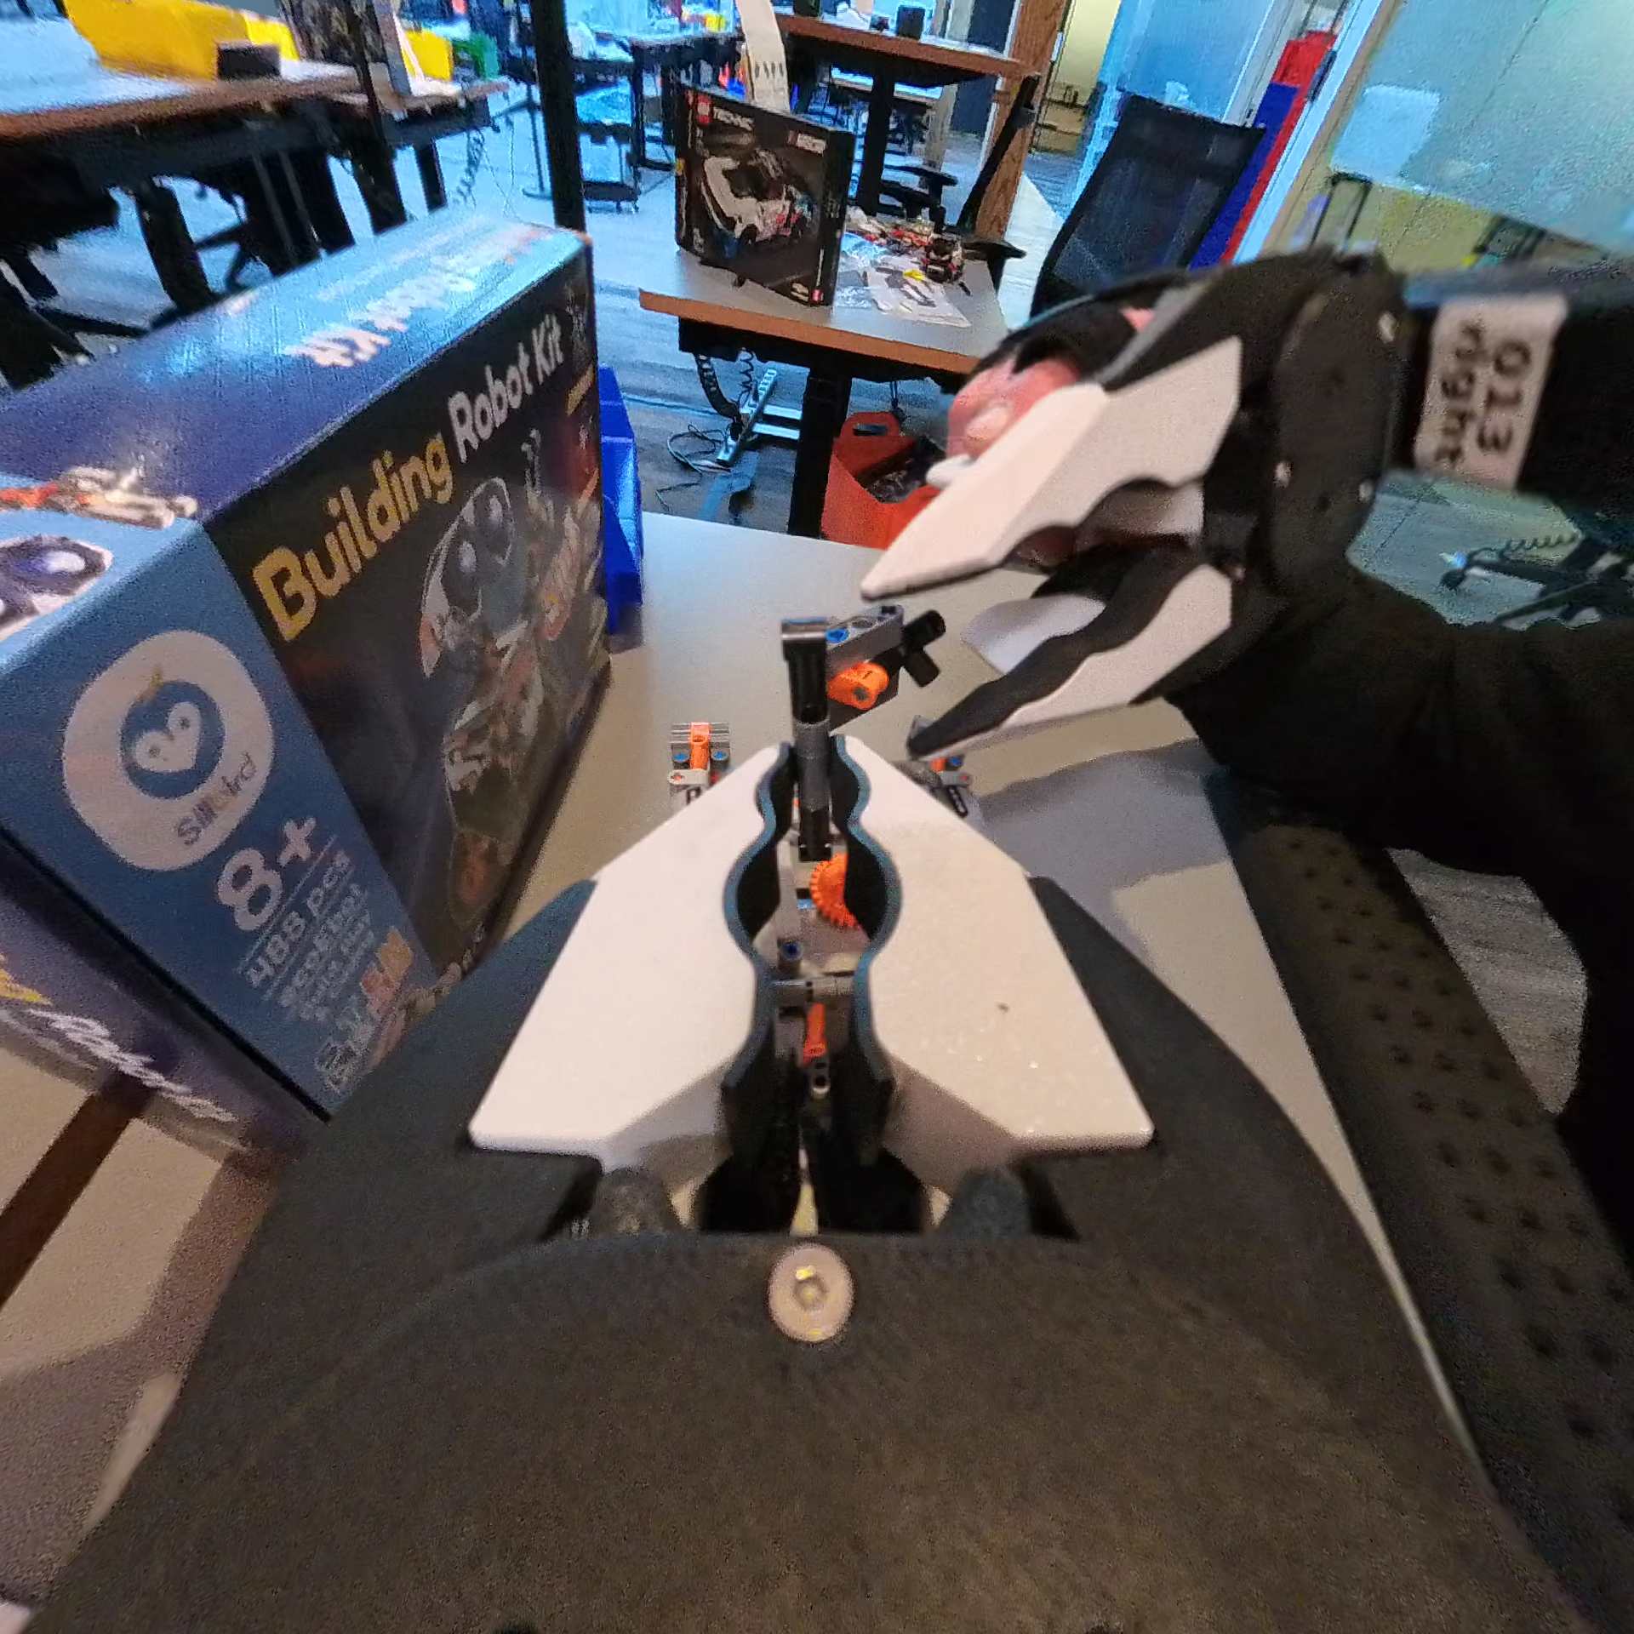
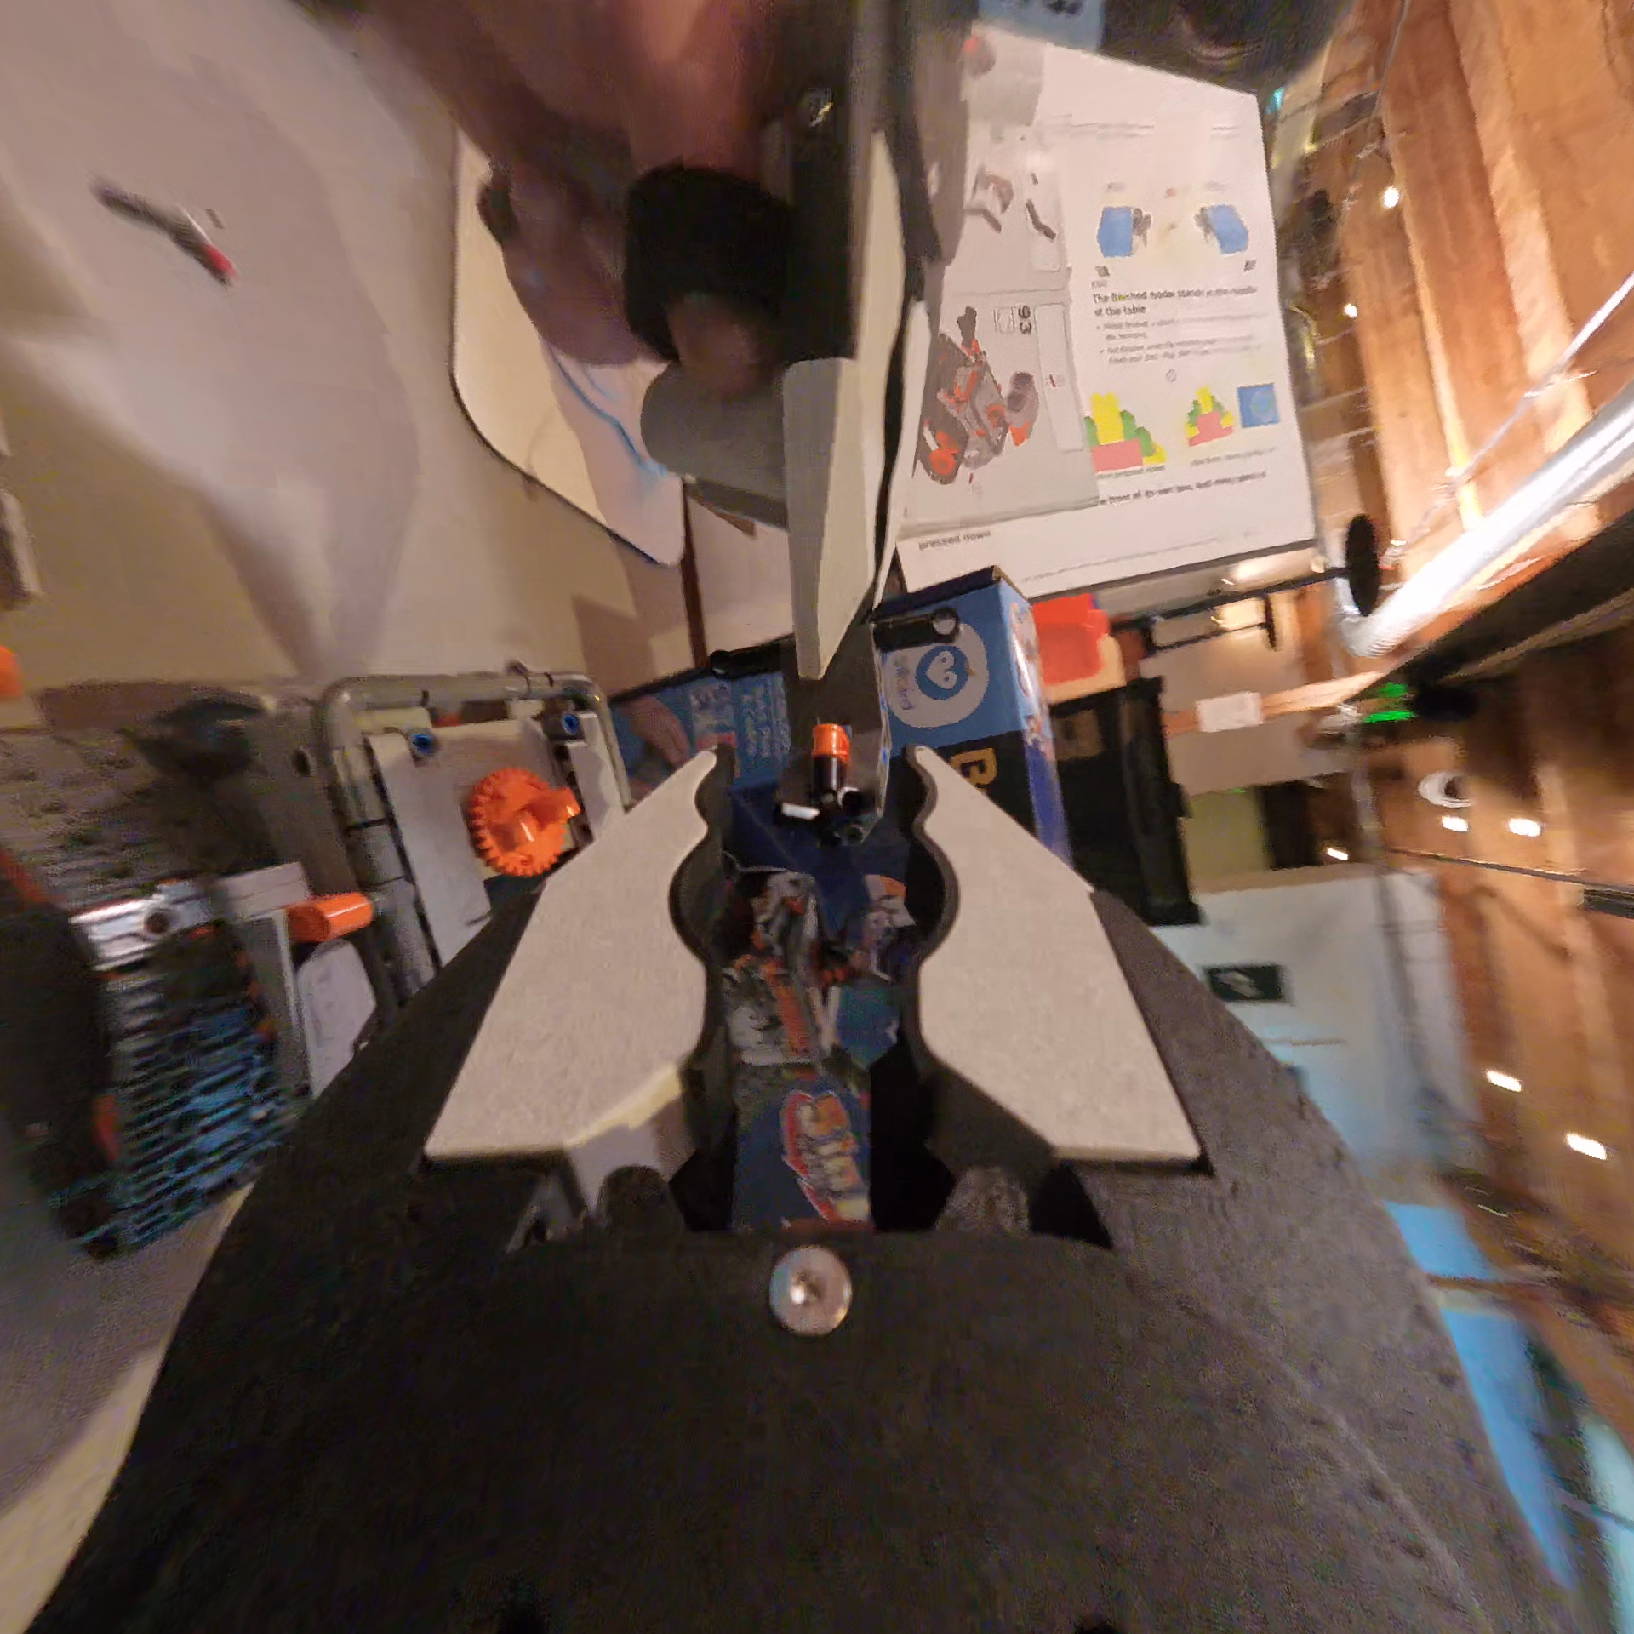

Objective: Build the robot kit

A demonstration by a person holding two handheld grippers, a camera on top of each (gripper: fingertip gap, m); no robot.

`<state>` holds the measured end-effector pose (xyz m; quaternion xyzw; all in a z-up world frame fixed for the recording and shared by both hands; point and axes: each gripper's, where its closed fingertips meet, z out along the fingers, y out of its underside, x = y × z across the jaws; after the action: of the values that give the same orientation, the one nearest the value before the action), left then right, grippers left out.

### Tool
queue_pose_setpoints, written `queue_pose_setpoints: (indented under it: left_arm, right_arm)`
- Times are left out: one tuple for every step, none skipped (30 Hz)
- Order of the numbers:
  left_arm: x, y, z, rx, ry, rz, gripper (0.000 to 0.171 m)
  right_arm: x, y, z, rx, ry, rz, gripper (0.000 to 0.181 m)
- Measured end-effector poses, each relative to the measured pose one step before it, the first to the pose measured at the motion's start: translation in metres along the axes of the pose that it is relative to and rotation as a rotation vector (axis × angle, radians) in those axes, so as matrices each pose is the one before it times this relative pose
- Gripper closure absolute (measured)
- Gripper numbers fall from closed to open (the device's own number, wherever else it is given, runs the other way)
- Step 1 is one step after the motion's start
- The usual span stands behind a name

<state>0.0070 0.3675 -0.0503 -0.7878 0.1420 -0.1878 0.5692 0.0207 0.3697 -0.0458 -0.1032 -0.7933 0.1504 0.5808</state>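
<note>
Presently, the left gripper (image 1: 812,778) has its white fingers (image 1: 637,990) closed on the grey and black upright rod (image 1: 809,752) of a small brick-built assembly (image 1: 849,654), which carries a grey beam, an orange bush and a black pin at its top. An orange gear (image 1: 831,893) shows between the fingers lower down. The assembly stands over a pale grey surface (image 1: 734,575).

The right gripper (image 1: 920,654) enters from the right side of the left wrist view, held in a black-sleeved arm (image 1: 1415,707). Its fingers stand parted, the tips just beside the black pin, one above and one below; contact cannot be confirmed. In the right wrist view the fingers (image 2: 601,973) are likewise apart, with the orange-and-black pin end (image 2: 831,769) near the tips but not held.

A blue kit box (image 1: 336,601) stands to the left of the assembly, close beside it. A second, dark box (image 1: 760,194) stands on a farther table. In the right wrist view, a larger grey brick model (image 2: 460,796) with an orange gear lies to the left.
</note>
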Motion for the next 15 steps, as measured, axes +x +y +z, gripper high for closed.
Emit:
queue_pose_setpoints:
  left_arm:
    - [0.00013,-0.00077,0.00037,-0.00056,-0.0013,-0.0139,0.166]
    - [0.00148,-0.00007,0.00045,-0.00709,0.0052,-0.0127,0.166]
    - [0.00194,0.00021,0.0005,-0.00934,0.0083,-0.0098,0.166]
    - [-0.00026,-0.00062,-0.00013,-0.00232,-0.0071,-0.0089,0.166]
    - [-0.00049,0.0,-0.00024,-0.00463,-0.0039,-0.0076,0.166]
    - [0.00037,-0.0004,-0.00039,-0.00012,0.0076,-0.0129,0.165]
    - [0.00107,-0.00161,-0.00073,0.00859,0.0153,-0.0167,0.165]
    - [0.0017,-0.00156,-0.0003,0.00959,0.0182,-0.0113,0.165]
    - [0.0017,-0.00153,0.00003,0.01046,0.0153,-0.0079,0.165]
    - [0.0021,-0.00266,0.0001,0.01681,0.0179,-0.0083,0.164]
    - [0.00286,-0.00244,0.00007,0.01488,0.021,0.0032,0.164]
    - [0.00293,-0.00137,0.00011,0.00739,0.0169,0.0184,0.163]
    - [0.00293,-0.00267,-0.00075,0.01635,0.0131,0.022,0.161]
    - [0.00258,-0.00428,-0.00163,0.02668,0.0107,0.0175,0.153]
    - [0.00214,-0.00383,-0.00237,0.02468,0.0099,0.0146,0.148]
  right_arm:
    - [0.00009,0.00352,0.00417,-0.0543,0.0256,-0.044,0.149]
    - [0.00157,0.0042,0.00375,-0.0509,0.0291,-0.0328,0.152]
    - [0.00191,0.00337,0.00274,-0.036,0.0234,-0.0156,0.156]
    - [0.00011,0.00114,0.00147,-0.0137,0.0032,0.0021,0.156]
    - [0.00058,-0.00009,0.00031,0.0034,-0.0027,0.0155,0.157]
    - [0.00051,-0.00086,-0.00067,0.0147,-0.0077,0.0247,0.157]
    - [0.00075,-0.00093,-0.00113,0.0202,-0.0131,0.0317,0.157]
    - [0.00081,-0.00066,-0.00145,0.0201,-0.0182,0.0398,0.156]
    - [0.00098,-0.00059,-0.00163,0.0216,-0.0195,0.0448,0.157]
    - [0.0011,-0.00037,-0.00178,0.0247,-0.0207,0.0491,0.157]
    - [0.00046,-0.00101,-0.00198,0.0329,-0.0304,0.06,0.156]
    - [0.00022,-0.00131,-0.002,0.0397,-0.0381,0.0717,0.156]
    - [0.00103,-0.00108,-0.00196,0.042,-0.0369,0.0782,0.157]
    - [0.0008,-0.00111,-0.00207,0.0449,-0.0441,0.088,0.156]
    - [-0.00173,-0.001,-0.00197,0.046,-0.0692,0.1047,0.156]
